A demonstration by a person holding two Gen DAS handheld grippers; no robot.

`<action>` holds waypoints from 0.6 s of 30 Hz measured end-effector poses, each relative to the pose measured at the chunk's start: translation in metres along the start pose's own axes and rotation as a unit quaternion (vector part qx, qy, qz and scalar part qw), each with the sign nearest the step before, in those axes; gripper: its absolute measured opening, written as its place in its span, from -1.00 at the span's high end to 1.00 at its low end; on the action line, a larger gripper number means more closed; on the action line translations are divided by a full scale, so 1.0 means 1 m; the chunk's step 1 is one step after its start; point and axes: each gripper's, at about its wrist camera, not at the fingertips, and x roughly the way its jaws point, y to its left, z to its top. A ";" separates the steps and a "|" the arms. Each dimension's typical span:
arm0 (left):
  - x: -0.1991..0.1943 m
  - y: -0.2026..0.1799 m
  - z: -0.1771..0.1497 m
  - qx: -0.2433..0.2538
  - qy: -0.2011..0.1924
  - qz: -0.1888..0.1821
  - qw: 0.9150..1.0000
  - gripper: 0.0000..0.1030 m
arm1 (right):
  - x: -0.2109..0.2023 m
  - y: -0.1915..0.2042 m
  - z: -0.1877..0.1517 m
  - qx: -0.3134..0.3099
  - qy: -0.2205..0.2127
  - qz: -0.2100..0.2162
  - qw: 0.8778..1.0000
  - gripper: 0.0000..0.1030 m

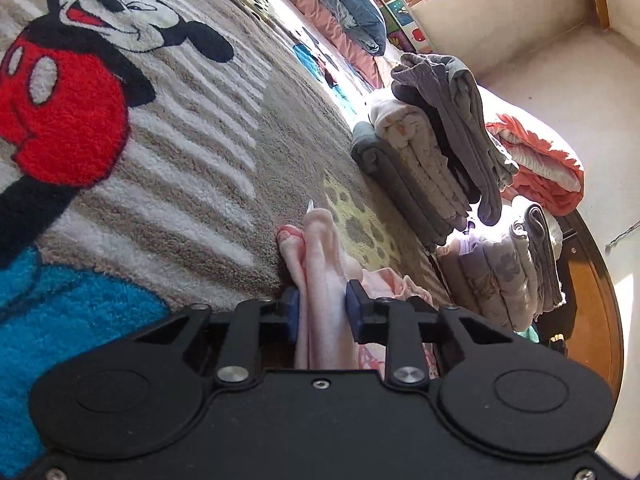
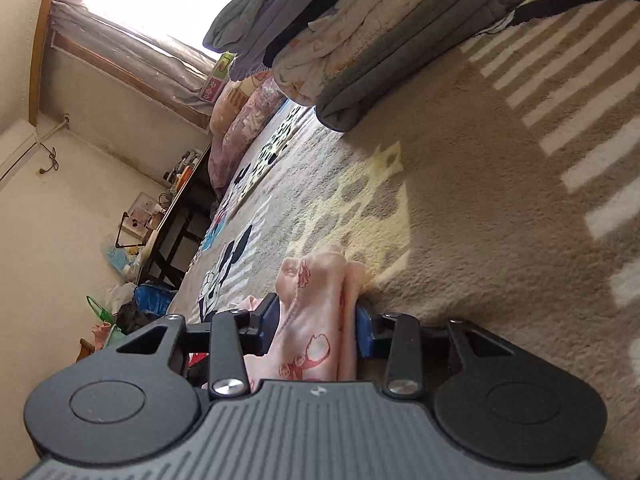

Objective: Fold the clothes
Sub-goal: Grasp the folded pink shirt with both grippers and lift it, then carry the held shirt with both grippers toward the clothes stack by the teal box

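Both grippers' blue-padded fingers clamp bunched folds of soft pink printed cloth above a shaggy cartoon-mouse rug; folded stacks upper right.

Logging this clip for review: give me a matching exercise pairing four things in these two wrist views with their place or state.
Things:
1. pink garment
2. folded clothes stack
3. Mickey Mouse rug
4. orange bedding

Places or states:
A. lies under everything
B. bunched between both grippers' fingers
C. stands on the rug, grey and cream layers
D. heaped behind the stack, by the wall

Pairs: 1-B, 2-C, 3-A, 4-D
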 end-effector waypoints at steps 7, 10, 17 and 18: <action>0.001 0.002 0.003 -0.019 -0.012 -0.020 1.000 0.79 | 0.002 -0.010 0.002 0.013 -0.009 0.017 1.000 0.52; -0.012 -0.002 -0.002 -0.030 -0.038 -0.048 0.998 0.81 | -0.001 -0.009 0.002 0.010 -0.013 0.035 0.999 0.47; -0.087 -0.059 -0.043 0.065 -0.139 -0.101 0.983 0.81 | -0.046 0.019 -0.012 -0.028 -0.069 0.097 0.992 0.48; -0.099 -0.068 -0.050 0.086 -0.151 -0.103 0.979 0.81 | -0.057 0.028 -0.015 -0.044 -0.078 0.107 0.990 0.48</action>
